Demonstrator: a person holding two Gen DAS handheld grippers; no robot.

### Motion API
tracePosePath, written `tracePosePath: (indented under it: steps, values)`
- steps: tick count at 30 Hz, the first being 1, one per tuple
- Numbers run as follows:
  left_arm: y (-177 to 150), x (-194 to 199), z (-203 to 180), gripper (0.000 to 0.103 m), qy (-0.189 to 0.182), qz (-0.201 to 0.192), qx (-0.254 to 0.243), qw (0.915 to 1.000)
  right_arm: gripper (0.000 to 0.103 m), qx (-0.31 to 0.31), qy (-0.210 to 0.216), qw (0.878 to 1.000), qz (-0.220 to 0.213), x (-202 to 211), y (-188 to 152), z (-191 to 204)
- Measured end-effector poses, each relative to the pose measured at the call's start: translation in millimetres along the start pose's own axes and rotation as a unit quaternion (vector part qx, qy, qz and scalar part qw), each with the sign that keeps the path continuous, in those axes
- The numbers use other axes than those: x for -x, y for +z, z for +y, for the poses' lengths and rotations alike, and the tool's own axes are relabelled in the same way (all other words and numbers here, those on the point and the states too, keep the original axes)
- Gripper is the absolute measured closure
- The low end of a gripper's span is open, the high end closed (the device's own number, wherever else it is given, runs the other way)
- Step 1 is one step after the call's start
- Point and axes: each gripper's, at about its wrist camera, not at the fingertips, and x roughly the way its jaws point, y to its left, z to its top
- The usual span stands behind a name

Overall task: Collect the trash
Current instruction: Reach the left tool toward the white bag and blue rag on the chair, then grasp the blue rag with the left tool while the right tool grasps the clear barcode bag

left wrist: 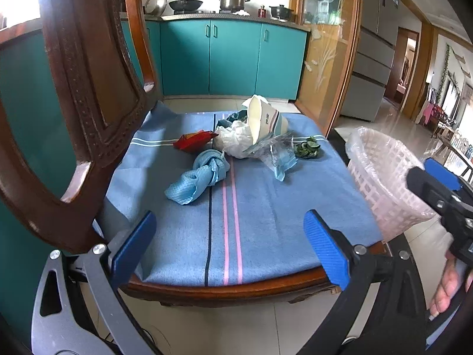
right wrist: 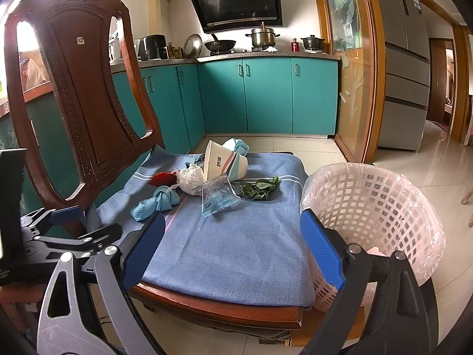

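Observation:
Trash lies at the back of a chair seat covered by a blue cloth (left wrist: 260, 207) (right wrist: 236, 251): a knotted light-blue rag (left wrist: 201, 177) (right wrist: 156, 201), a red wrapper (left wrist: 193, 141) (right wrist: 162, 177), crumpled white paper (left wrist: 233, 139) (right wrist: 190, 179), a tipped paper cup (left wrist: 266, 121) (right wrist: 224, 162), a clear packet (left wrist: 278, 153) (right wrist: 218, 196) and green leaves (left wrist: 309, 148) (right wrist: 258, 189). A lined white basket (left wrist: 381, 177) (right wrist: 372, 222) stands right of the seat. My left gripper (left wrist: 230, 248) and right gripper (right wrist: 233, 251) both hover open over the seat's front edge, holding nothing.
The chair's carved wooden back (left wrist: 88, 88) (right wrist: 77, 94) rises close on the left. Teal kitchen cabinets (left wrist: 230, 59) (right wrist: 266, 94) with pots stand behind. A glass door (right wrist: 348, 68) and a grey fridge (right wrist: 405, 59) are on the right, with tiled floor (right wrist: 443, 171) beyond the basket.

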Motion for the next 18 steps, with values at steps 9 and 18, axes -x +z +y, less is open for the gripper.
tracePosePath:
  steps: [9, 18]
  values:
    - [23.3, -74.3, 6.0, 0.004, 0.017, 0.025, -0.031, 0.999, 0.013, -0.005, 0.003, 1.0, 0.0, -0.6, 2.7, -0.6]
    - [31.9, -139.6, 31.6, 0.004, 0.028, 0.065, 0.004, 0.9975, 0.013, -0.009, 0.001, 1.0, 0.007, -5.8, 2.5, -3.5]
